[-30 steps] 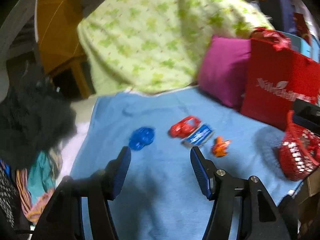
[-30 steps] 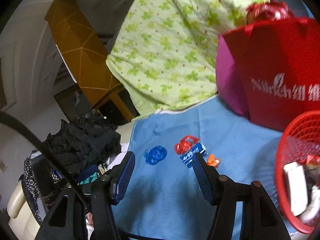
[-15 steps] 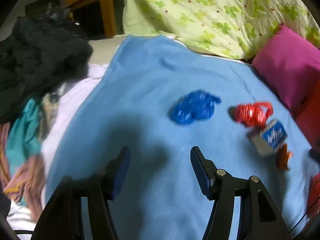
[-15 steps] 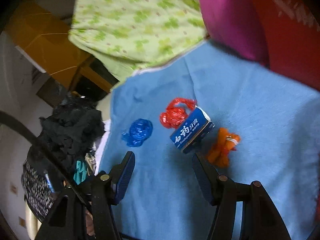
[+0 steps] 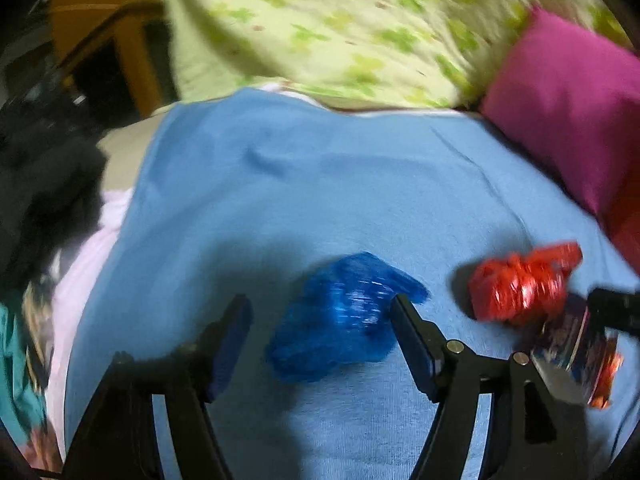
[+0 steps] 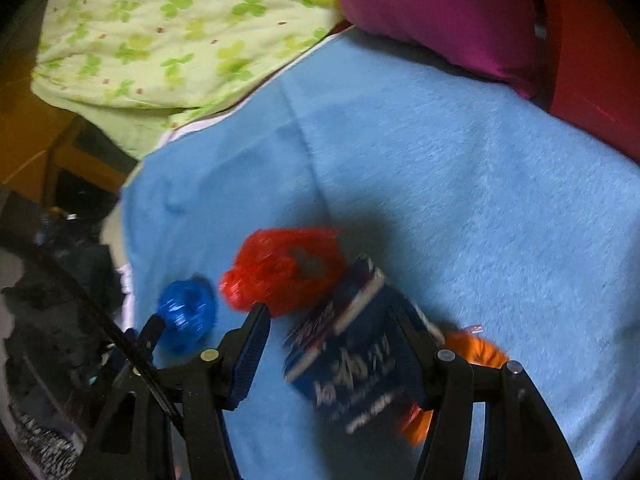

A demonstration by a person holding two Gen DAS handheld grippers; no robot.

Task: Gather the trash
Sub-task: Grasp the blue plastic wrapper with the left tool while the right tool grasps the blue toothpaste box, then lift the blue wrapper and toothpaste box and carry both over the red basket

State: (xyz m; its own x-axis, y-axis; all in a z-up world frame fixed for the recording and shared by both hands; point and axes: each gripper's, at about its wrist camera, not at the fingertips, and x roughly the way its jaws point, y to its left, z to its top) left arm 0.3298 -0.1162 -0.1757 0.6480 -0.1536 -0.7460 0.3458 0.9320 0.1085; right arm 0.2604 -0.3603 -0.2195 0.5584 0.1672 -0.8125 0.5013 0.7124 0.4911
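Observation:
A crumpled blue plastic wad (image 5: 344,316) lies on the blue blanket (image 5: 320,184) between the open fingers of my left gripper (image 5: 320,320). To its right lie a crumpled red plastic wad (image 5: 520,284) and a blue carton (image 5: 568,356). In the right wrist view the blue carton (image 6: 352,360) sits between the open fingers of my right gripper (image 6: 332,336), with the red wad (image 6: 284,268) just beyond, the blue wad (image 6: 186,314) to the left, and an orange wrapper (image 6: 476,352) behind the right finger.
A green-patterned quilt (image 5: 340,28) is heaped at the back. A magenta pillow (image 5: 568,112) and a red bag (image 6: 592,72) stand at the right. Dark clothes (image 5: 36,200) pile at the left beside an orange wooden frame (image 5: 108,32).
Both grippers have moved down and forward toward the blanket. The blue wad now sits between the left fingers and the blue carton between the right fingers. The red basket has left view.

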